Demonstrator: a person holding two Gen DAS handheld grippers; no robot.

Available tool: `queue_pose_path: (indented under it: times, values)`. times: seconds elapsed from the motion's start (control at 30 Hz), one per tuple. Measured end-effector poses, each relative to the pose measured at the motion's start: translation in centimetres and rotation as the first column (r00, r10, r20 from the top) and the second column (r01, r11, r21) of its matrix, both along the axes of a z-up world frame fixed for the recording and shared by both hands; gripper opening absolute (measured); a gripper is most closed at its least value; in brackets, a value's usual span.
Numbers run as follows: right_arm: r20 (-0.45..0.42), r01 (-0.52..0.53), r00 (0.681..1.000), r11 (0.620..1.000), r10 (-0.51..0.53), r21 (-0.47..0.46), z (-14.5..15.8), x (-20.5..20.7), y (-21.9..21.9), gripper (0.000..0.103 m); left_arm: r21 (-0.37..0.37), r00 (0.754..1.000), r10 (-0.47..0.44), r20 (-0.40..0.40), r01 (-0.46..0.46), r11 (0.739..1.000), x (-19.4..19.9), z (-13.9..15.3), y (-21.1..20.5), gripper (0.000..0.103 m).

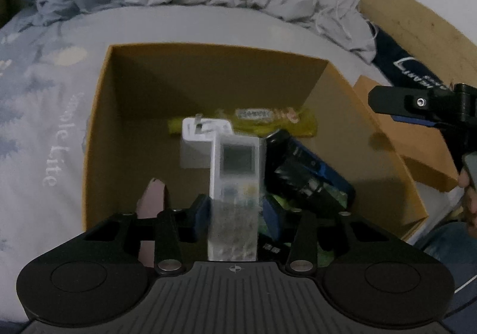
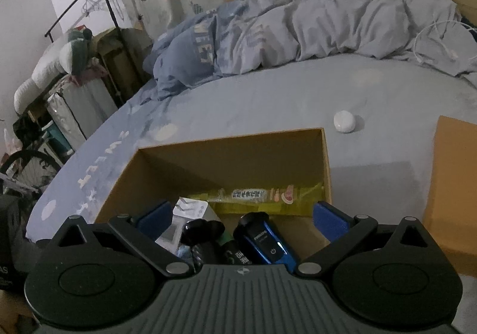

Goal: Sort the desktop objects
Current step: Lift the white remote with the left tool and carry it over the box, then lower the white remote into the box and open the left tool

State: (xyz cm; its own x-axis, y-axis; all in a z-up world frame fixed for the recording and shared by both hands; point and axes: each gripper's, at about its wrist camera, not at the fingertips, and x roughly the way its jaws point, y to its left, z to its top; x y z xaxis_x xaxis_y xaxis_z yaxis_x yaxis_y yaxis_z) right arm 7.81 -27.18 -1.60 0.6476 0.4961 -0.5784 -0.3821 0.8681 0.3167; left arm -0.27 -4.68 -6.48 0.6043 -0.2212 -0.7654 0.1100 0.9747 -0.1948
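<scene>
My left gripper (image 1: 235, 209) is shut on a white remote control (image 1: 234, 173) and holds it over the open cardboard box (image 1: 98, 113). In the box lie a white charger plug (image 1: 199, 131), a yellow snack packet (image 1: 268, 119) and a blue and black electric shaver (image 1: 307, 167). My right gripper (image 2: 241, 214) is open and empty above the near side of the same box (image 2: 326, 161). The shaver (image 2: 265, 238), the packet (image 2: 268, 195) and the plug (image 2: 190, 207) show between its fingers. The right gripper also shows at the right edge of the left wrist view (image 1: 417, 104).
The box sits on a bed with a grey-blue sheet (image 2: 238, 101) and a crumpled duvet (image 2: 298, 30). A small white round object (image 2: 344, 122) lies beyond the box. A cardboard lid (image 2: 453, 185) lies to the right. A clothes rack and clutter (image 2: 74, 65) stand left.
</scene>
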Motion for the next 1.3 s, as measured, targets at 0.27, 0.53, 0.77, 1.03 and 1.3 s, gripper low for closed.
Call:
queue_pose_path:
  times: [0.27,0.53,0.77,1.03,1.3]
  values:
    - [-0.017,-0.006,1.000,1.000,0.006,-0.014,-0.5,-0.1,0.3,0.103,0.003,1.000,-0.004,0.002,0.004,1.000,0.4,0.2,-0.1,0.044]
    - [-0.024,-0.007,1.000,1.000,0.007,-0.023,-0.7,-0.1,0.4,0.103,0.030,1.000,-0.007,0.022,0.006,1.000,0.4,0.6,-0.5,0.045]
    - [-0.031,-0.008,1.000,1.000,0.007,-0.030,-0.9,0.2,0.4,0.103,0.031,0.999,0.004,0.054,-0.006,0.999,0.3,1.3,-0.4,0.047]
    - [-0.036,-0.006,0.999,0.999,0.005,-0.037,-1.1,0.5,0.4,0.103,0.017,0.995,0.019,0.095,-0.020,1.000,0.2,2.0,-0.1,0.065]
    - [-0.028,0.007,1.000,0.999,-0.008,-0.038,-1.0,0.6,0.2,0.103,-0.003,0.990,0.035,0.138,-0.035,0.999,0.1,2.7,0.2,0.085]
